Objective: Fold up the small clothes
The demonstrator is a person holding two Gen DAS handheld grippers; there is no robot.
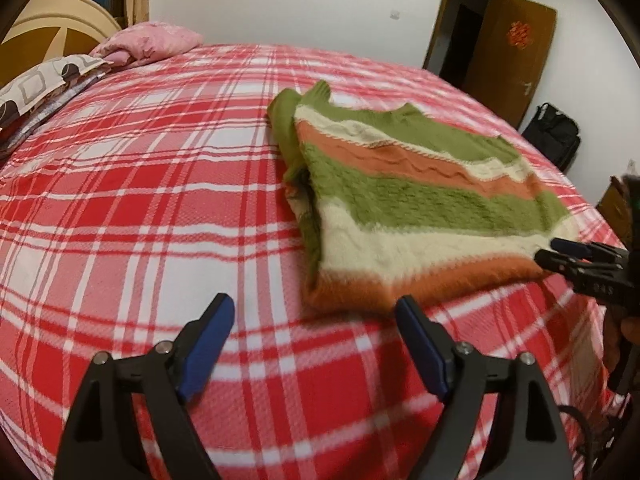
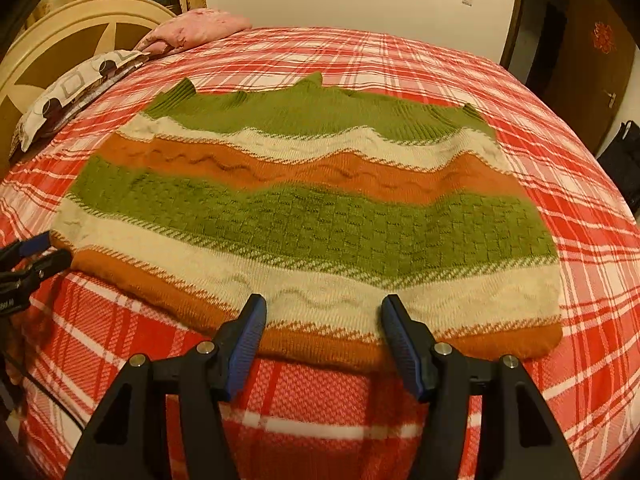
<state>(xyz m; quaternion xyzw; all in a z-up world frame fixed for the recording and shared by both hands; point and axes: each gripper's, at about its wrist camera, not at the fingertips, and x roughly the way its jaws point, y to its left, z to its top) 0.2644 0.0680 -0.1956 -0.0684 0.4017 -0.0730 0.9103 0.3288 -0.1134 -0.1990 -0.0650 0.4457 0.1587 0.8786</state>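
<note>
1. My right gripper point(image 2: 323, 322) stands part open over the sweater's near hem, nothing pinched between its jaws.
2. My left gripper point(image 1: 315, 322) gapes wide and empty, just off the hem's corner at its 1 o'clock.
3. The striped knit sweater point(image 2: 304, 216) lies flat on the plaid bedspread point(image 2: 580, 320), sleeves seemingly tucked in.
4. I judge it soft, light and floppy; I'd pinch both layers at the orange hem corners.

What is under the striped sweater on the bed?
The red plaid bedcover shows all around the striped sweater, which lies flat on it. Whatever is directly beneath is covered, including the sweater's own folded-under layers.
</note>
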